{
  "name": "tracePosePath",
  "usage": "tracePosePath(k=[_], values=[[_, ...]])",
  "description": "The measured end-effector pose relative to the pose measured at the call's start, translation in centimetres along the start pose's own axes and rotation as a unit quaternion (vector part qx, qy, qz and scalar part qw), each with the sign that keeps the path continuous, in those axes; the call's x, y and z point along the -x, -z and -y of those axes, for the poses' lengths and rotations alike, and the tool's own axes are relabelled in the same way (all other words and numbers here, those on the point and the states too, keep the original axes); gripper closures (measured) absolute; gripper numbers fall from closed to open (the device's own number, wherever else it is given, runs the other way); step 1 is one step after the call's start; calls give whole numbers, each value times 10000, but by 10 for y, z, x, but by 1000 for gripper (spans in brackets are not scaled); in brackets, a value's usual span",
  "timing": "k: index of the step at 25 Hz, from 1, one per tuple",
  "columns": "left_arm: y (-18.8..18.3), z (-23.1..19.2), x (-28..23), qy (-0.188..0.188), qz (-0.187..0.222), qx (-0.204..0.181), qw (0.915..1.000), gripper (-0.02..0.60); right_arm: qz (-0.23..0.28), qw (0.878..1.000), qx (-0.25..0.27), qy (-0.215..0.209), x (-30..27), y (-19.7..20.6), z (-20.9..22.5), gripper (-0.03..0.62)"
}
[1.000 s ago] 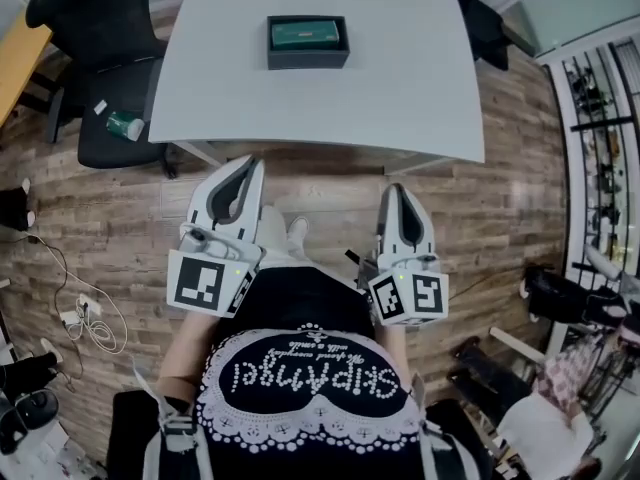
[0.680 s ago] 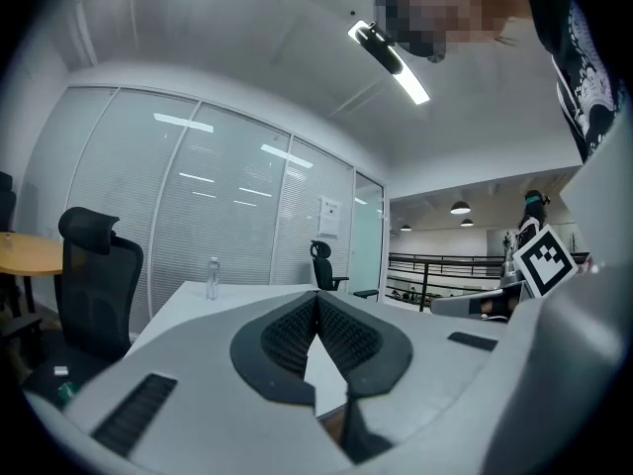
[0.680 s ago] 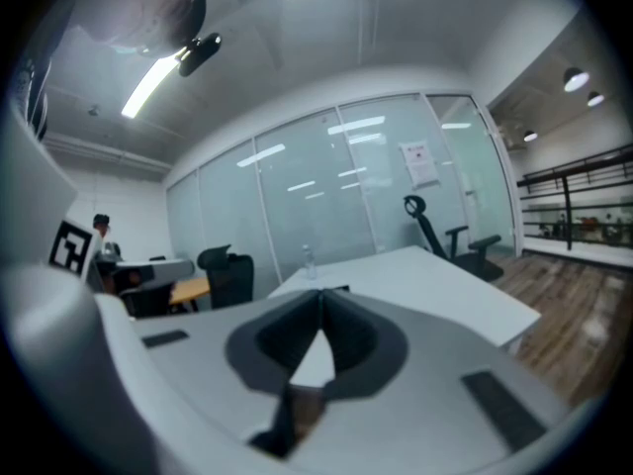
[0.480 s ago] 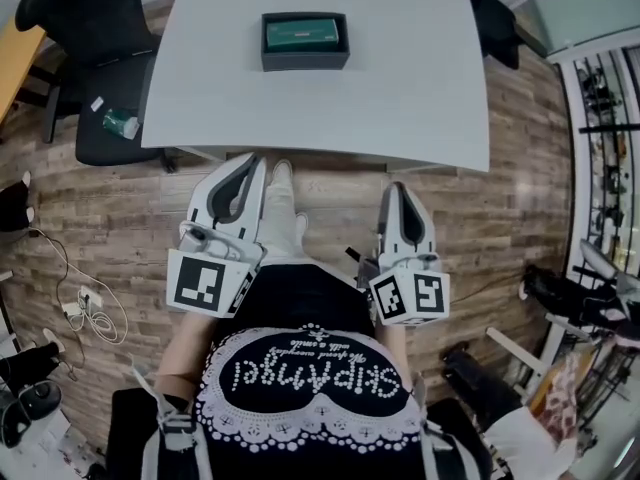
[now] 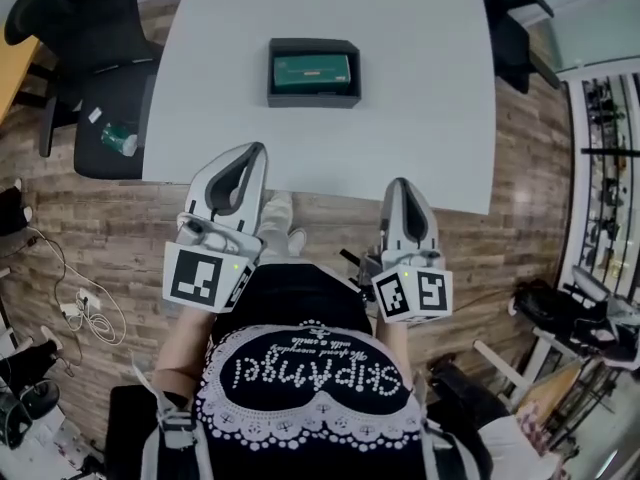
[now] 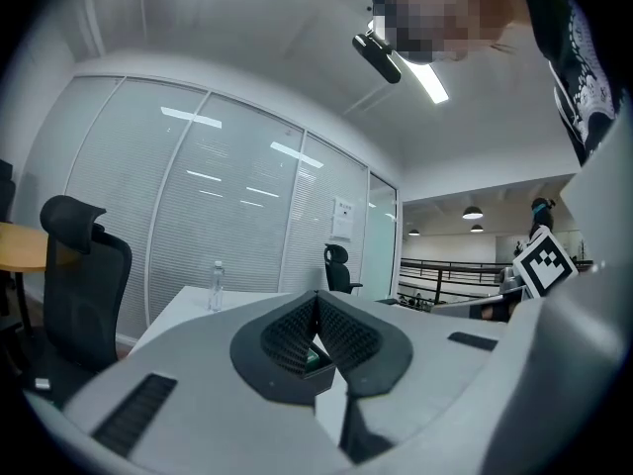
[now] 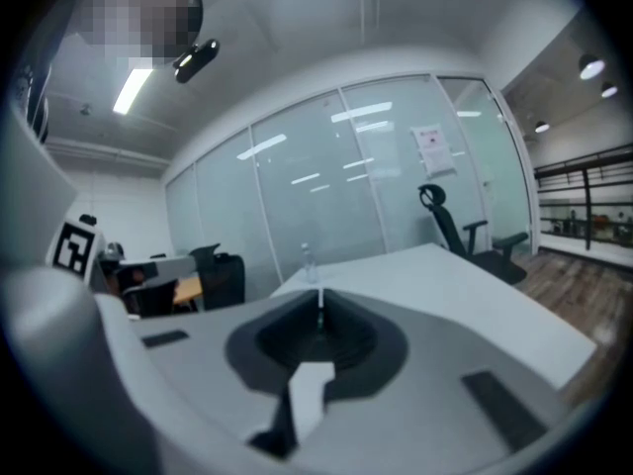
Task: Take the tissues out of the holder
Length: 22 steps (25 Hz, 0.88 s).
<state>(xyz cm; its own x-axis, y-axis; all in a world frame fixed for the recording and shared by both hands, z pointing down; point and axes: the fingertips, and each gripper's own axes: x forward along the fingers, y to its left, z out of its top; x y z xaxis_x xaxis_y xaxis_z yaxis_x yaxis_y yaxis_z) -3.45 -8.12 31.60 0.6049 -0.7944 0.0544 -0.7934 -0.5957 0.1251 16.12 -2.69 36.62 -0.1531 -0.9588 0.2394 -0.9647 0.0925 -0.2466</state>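
Both grippers have drawn closer to the white rectangular table than a second ago; in the head view their tips now overlap its near edge, where before they stopped short of it. The left gripper (a white shell with dark ribbed pads and a marker cube at the back) has its jaws pressed together with nothing between them; the right gripper, of the same make, is likewise closed and empty. The black rectangular plastic holder sits on the table left of the middle, set back from the near edge, well apart from both grippers; the green pack of tissues lies flat inside it. A black office chair stands off the table's left edge; a small green-and-white bottle lies on its seat.
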Motion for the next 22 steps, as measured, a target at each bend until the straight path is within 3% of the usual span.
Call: tracePosePath(k=[11, 22], values=[[-6, -59, -59, 101, -79, 45, 9999, 560, 40, 9997, -40, 243, -71, -21, 8, 559], [2, -81, -65, -106, -216, 134, 9996, 560, -48, 9999, 14, 94, -97, -27, 1, 559]])
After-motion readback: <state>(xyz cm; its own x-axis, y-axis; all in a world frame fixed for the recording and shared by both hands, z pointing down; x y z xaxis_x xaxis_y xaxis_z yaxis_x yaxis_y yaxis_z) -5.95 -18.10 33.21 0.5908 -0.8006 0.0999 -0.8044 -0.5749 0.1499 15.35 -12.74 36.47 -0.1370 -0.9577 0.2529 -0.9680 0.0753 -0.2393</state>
